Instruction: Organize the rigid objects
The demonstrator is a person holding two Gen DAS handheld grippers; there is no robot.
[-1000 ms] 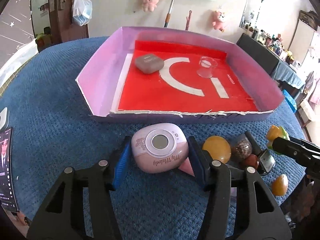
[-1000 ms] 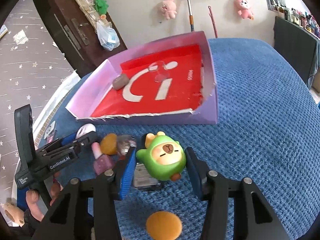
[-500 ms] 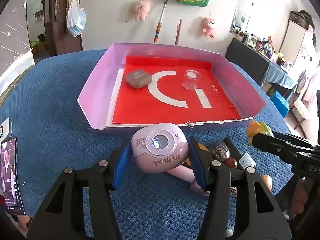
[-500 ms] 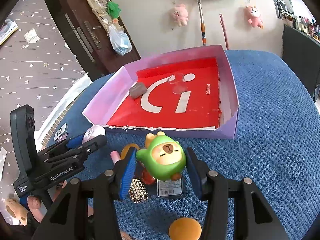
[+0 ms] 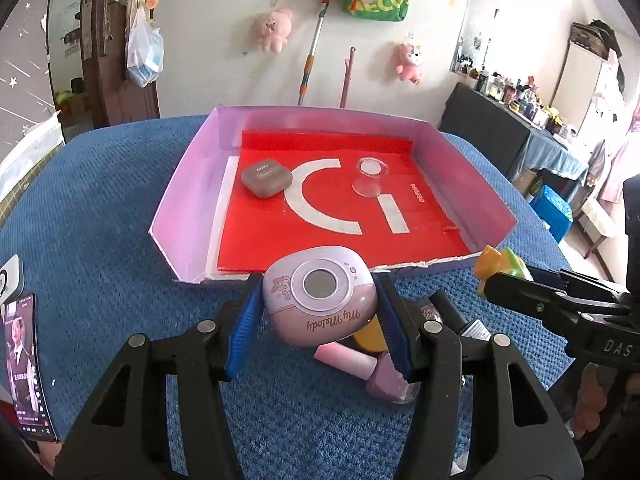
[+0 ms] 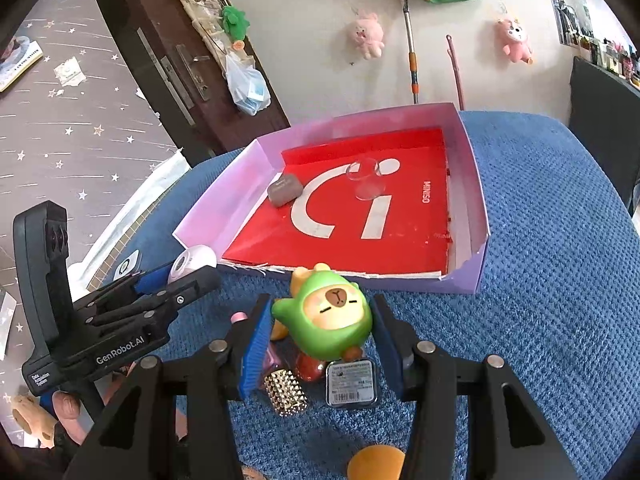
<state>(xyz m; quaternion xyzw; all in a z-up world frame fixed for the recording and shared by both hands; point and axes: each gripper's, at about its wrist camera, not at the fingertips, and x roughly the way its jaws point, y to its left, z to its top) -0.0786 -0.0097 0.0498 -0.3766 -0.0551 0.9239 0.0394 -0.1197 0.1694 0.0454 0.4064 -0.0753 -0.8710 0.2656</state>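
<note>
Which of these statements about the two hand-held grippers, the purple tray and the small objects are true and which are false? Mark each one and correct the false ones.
1. The left hand-held gripper grips a pink rounded device. True.
2. The right hand-held gripper is empty. False: it grips a green capybara figure.
3. The purple tray holds a grey case and a clear cup. True.
4. The clear cup touches the grey case. False: they sit apart on the red liner.
5. Small items remain on the blue cloth in front of the tray. True.
</note>
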